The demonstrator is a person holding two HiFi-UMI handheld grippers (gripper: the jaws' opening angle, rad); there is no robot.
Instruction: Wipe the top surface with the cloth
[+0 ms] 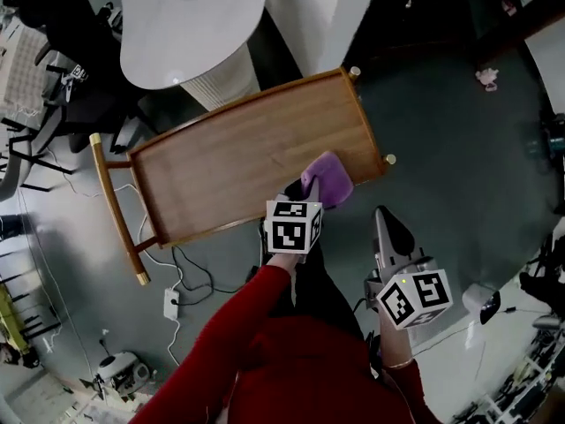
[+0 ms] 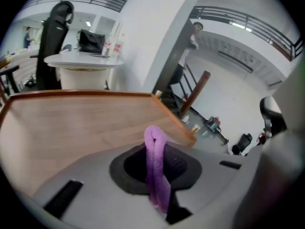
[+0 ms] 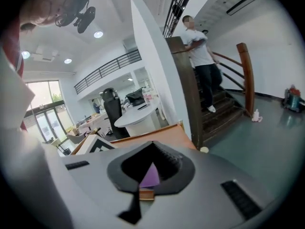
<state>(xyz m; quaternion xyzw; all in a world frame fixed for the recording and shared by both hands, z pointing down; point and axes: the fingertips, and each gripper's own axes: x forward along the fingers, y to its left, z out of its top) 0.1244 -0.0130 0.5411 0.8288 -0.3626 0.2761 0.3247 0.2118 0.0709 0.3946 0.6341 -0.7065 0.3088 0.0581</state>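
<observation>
The wooden top (image 1: pixel 238 166), with a raised rim and brass corner knobs, fills the middle of the head view. A purple cloth (image 1: pixel 328 178) lies on its near right corner, pinched by my left gripper (image 1: pixel 305 191), which is shut on it. In the left gripper view the cloth (image 2: pixel 156 166) stands as a folded strip between the jaws, with the wooden top (image 2: pixel 71 128) stretching ahead. My right gripper (image 1: pixel 382 217) hangs off the top's right side over the floor, jaws together and holding nothing. Its own view shows the cloth (image 3: pixel 151 175) through the jaw opening.
A round white table (image 1: pixel 190 25) stands just behind the wooden top, with dark chairs (image 1: pixel 53 25) to the left. Cables and a power strip (image 1: pixel 172 303) lie on the grey floor by the near left. A person (image 3: pixel 200 56) stands on a wooden staircase (image 3: pixel 224 109) to the right.
</observation>
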